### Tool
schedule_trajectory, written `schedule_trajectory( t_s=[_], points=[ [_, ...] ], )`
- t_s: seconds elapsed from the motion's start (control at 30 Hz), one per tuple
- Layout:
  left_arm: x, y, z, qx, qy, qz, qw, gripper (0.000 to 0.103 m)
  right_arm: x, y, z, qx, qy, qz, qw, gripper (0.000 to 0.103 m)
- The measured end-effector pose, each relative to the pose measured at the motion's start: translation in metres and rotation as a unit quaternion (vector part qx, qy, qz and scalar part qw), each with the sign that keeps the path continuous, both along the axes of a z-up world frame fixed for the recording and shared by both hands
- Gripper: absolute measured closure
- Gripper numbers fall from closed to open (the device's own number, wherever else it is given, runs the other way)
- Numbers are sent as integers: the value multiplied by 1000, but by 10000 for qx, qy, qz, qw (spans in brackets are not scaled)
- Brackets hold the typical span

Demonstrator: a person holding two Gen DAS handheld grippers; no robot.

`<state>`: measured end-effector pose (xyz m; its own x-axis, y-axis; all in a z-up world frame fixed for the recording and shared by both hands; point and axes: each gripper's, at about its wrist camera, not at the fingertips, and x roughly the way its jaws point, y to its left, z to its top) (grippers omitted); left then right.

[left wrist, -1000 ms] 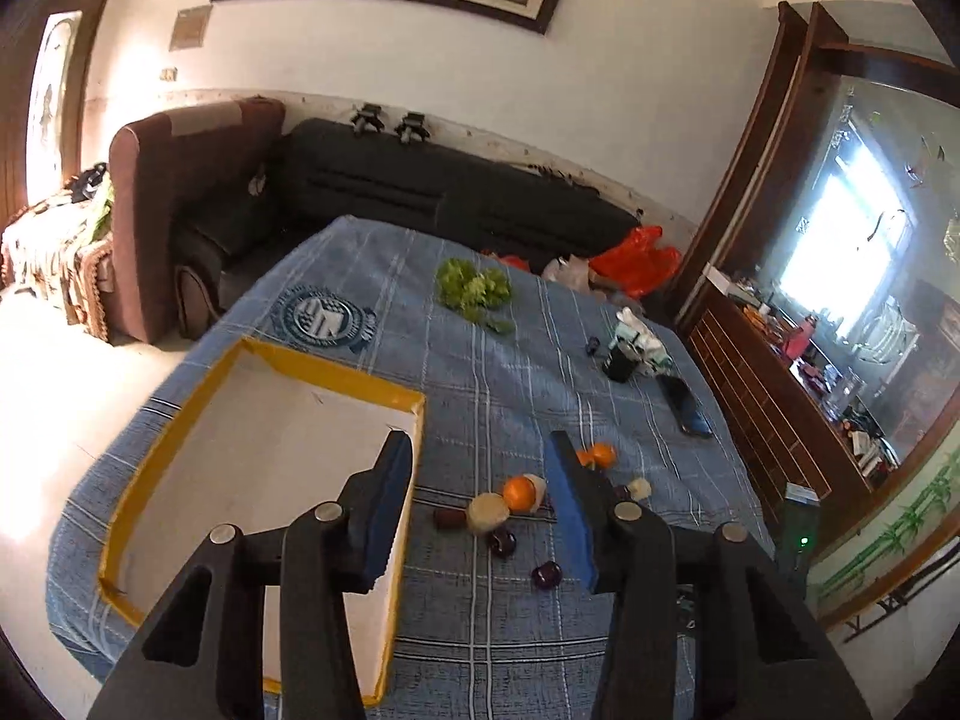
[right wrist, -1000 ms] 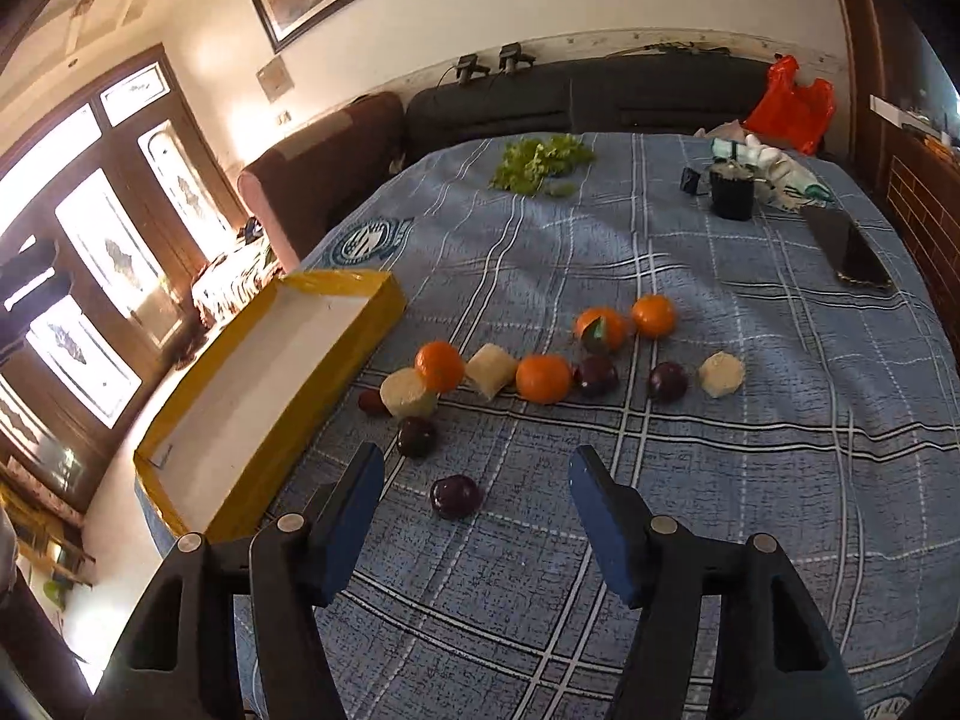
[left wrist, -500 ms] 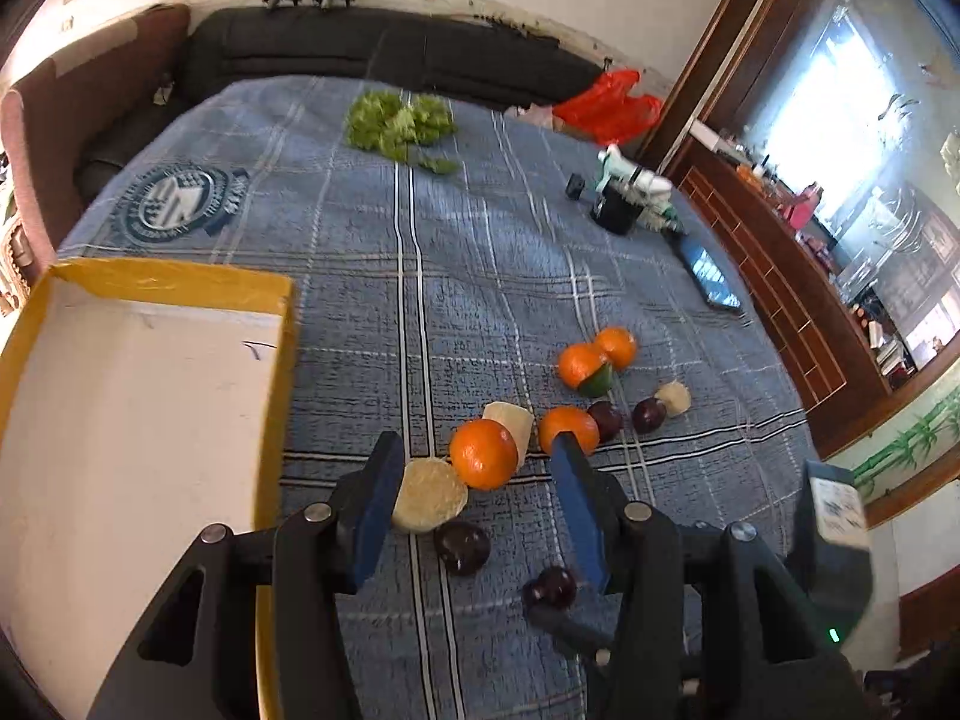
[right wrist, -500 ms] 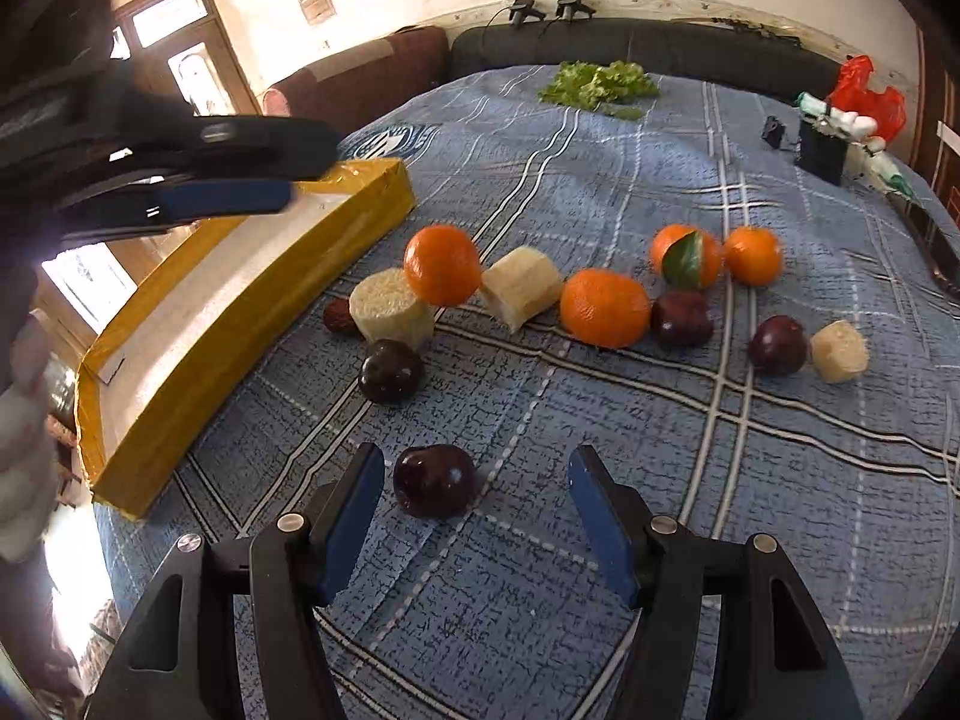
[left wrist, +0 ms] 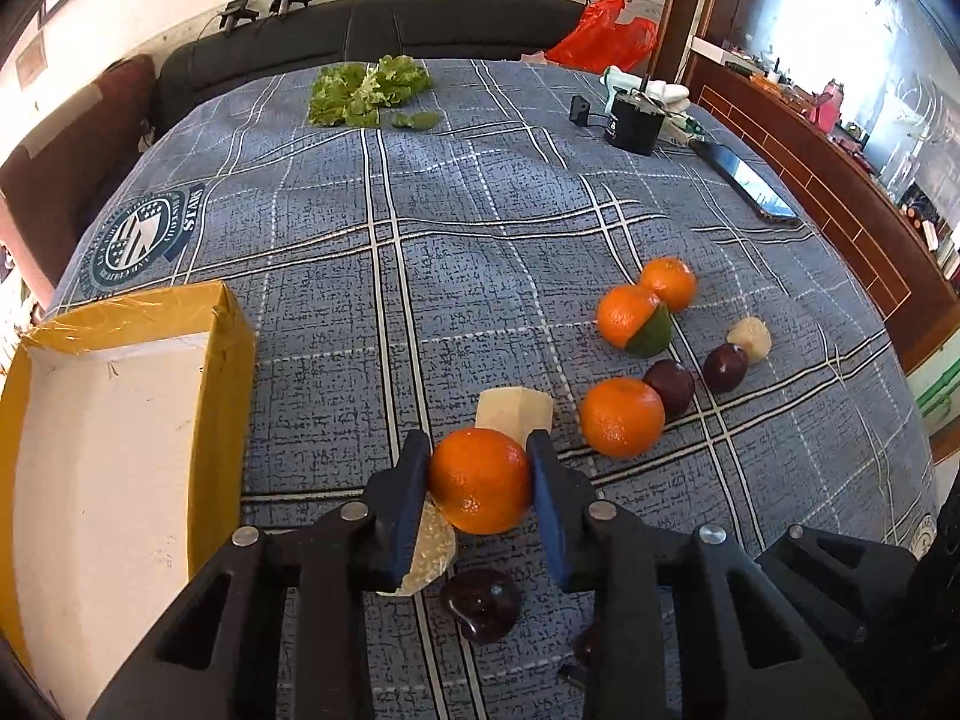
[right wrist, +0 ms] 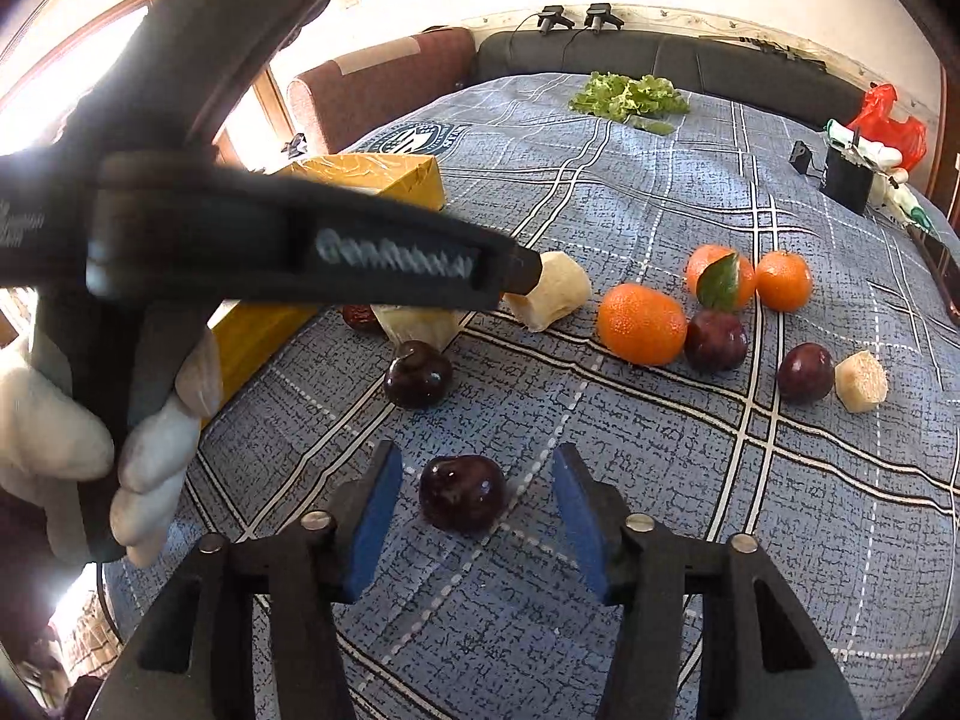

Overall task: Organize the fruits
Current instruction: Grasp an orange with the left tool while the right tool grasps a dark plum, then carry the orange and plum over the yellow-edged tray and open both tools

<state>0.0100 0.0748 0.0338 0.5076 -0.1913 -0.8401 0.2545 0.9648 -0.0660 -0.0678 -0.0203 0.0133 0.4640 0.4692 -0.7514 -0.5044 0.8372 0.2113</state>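
Oranges, dark plums and pale fruit chunks lie scattered on a blue plaid cloth (left wrist: 480,192). My left gripper (left wrist: 479,441) is closing, its blue pads touching both sides of the nearest orange (left wrist: 480,480), which rests on the cloth. From the right wrist, that left gripper (right wrist: 522,267) crosses the upper left and hides the orange. My right gripper (right wrist: 475,453) straddles a dark plum (right wrist: 462,492); its jaws are closing, with gaps still on both sides. A yellow box (left wrist: 231,360) with a white inside stands at the left.
Another orange (left wrist: 622,417), a leafed orange (left wrist: 630,315), plums (left wrist: 669,387) and a pale chunk (left wrist: 516,414) lie just beyond. Lettuce (left wrist: 369,87), a black box (left wrist: 636,123) and a phone (left wrist: 750,180) sit farther back. A gloved hand (right wrist: 60,438) holds the left gripper.
The left gripper dropped toward the fruit and its jaws closed around the near orange. The right gripper sank over the dark plum and its jaws narrowed.
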Motion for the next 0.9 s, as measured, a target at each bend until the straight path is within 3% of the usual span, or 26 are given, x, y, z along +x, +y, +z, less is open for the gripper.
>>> schedule_trajectory(
  t_s=[0.07,0.17,0.33,0.5,0.77,0.9],
  points=[
    [-4,3,3,-69,-24,41,10000,72,0,0,-1,30,50,13,10000,63],
    [-13,15,12,-285,-97,180,9994,72,-2,0,0,39,20,10,10000,71],
    [-46,56,45,-802,-418,619,9940,71,-9,-8,9,87,-19,-141,9999,72],
    [-90,126,65,-1248,-675,1420,9796,71,-22,-8,32,433,-38,-43,9990,72],
    [-133,228,35,-990,-508,2861,9517,71,-19,65,69,1537,491,930,9825,71],
    [-143,254,16,-808,-389,3263,9410,71,-22,124,64,1562,691,1361,9759,71]
  ],
)
